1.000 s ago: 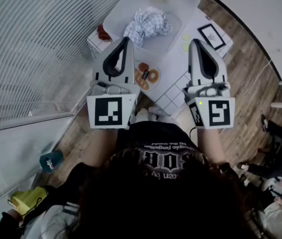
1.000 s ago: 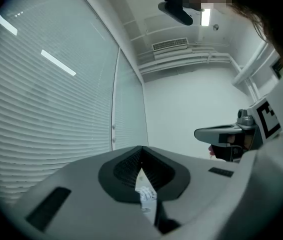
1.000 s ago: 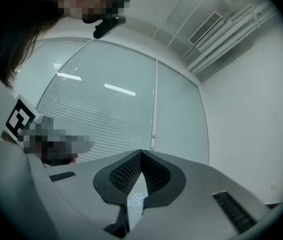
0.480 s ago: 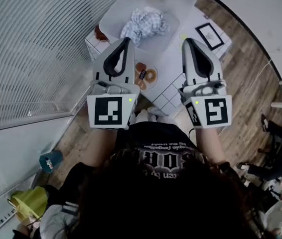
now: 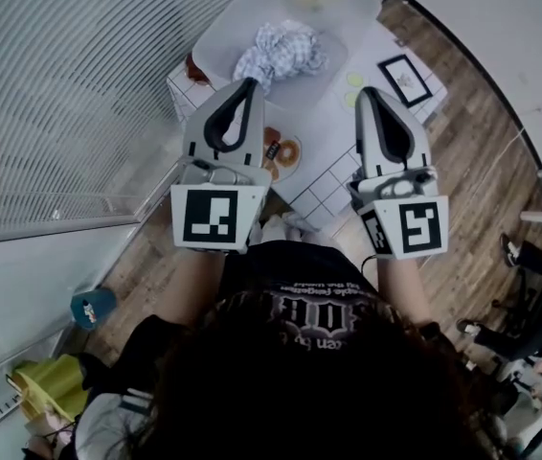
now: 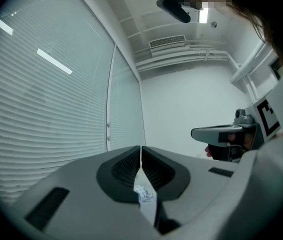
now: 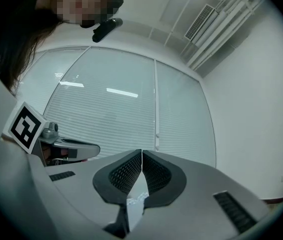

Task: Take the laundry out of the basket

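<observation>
A crumpled blue-and-white checked cloth [image 5: 281, 48] lies in a pale translucent basket [image 5: 221, 27] on the low table far below me. Both grippers are held high, close to my head and well above the basket. The left gripper [image 5: 249, 82] is shut with nothing between its jaws, and its own view shows the jaws [image 6: 141, 150] meeting against the wall and ceiling. The right gripper [image 5: 367, 92] is likewise shut and empty, aimed at the window blinds [image 7: 141, 153]. Each gripper shows sideways in the other's view: the right gripper [image 6: 221, 134] and the left gripper [image 7: 69, 148].
A white tiled table [image 5: 333, 180] carries a plate of doughnuts [image 5: 285, 149] and a framed picture [image 5: 405, 78]. Window blinds [image 5: 70, 94] fill the left. A teal cup [image 5: 92, 307] sits on the wooden floor; a chair [image 5: 539, 290] stands at the right.
Both grippers stay raised and shut. The right gripper drifted slightly left and then back right, and the head view shifted a little.
</observation>
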